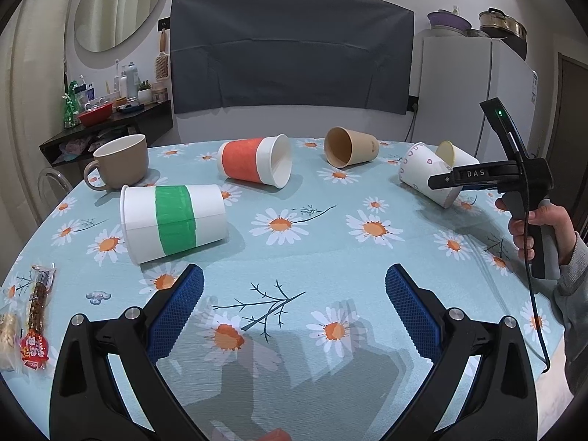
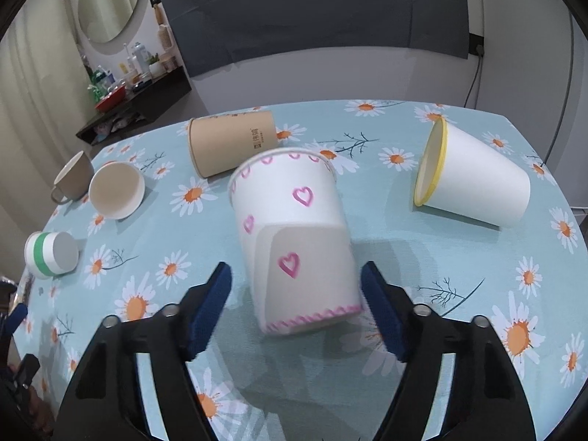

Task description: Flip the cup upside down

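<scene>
Right gripper (image 2: pixel 296 307) wide, straddling heart cup (image 2: pixel 294 231) lying on side, pad contact unclear; left gripper (image 1: pixel 294 307) wide, empty.

Left wrist view: heart cup (image 1: pixel 422 172) at right partly hidden behind right gripper (image 1: pixel 435 182), its fingertips not told apart. Yellow-rimmed cup (image 1: pixel 450 152) mostly covered behind both. Snack packets (image 1: pixel 35 316) cut by left edge, print too small to read. Orange scrap (image 1: pixel 273 434) clipped by bottom edge, identity not told. Shelf clutter (image 1: pixel 110 92) at upper left too small to name.

Right wrist view: heart cup (image 2: pixel 294 242) smeared by motion blur at lower rim. Contact between right gripper (image 2: pixel 296 286) pad (image 2: pixel 378 308) and cup wall not told. Mug (image 2: pixel 73 176) at left partly behind orange-banded cup (image 2: pixel 117 191). Dark object (image 2: pixel 16 330) cut by left edge.
</scene>
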`<state>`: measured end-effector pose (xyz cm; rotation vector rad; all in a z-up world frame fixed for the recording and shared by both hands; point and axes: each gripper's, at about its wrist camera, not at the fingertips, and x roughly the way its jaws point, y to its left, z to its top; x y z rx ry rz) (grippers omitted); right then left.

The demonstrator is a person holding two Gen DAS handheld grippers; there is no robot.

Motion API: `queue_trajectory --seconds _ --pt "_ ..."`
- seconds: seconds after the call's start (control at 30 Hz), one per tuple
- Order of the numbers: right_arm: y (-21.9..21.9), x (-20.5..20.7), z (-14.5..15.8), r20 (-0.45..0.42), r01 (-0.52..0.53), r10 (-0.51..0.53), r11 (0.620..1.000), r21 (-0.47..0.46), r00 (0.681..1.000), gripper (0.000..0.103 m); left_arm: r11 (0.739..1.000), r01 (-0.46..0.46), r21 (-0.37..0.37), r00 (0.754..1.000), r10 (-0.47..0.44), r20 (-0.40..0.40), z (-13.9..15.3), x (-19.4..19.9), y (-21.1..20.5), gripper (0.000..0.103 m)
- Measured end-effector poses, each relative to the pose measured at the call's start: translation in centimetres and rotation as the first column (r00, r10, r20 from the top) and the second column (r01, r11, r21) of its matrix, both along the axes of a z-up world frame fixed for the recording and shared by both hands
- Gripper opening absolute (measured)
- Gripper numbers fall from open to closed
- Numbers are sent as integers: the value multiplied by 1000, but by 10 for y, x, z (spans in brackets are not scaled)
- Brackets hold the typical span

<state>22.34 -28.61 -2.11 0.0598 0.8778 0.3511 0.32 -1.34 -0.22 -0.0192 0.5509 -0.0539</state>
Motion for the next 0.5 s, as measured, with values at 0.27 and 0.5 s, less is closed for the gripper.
queue_trajectory --seconds 0.27,0.5 --pt "10 -13 -1 34 -44 44 999 -20 998 55 1000 -4 -1 1000 4 0 -1 -1 1 97" --pt "36 -34 -1 30 -151 151 988 -11 988 55 1000 -7 -2 1000 7 -4 0 1 2 97"
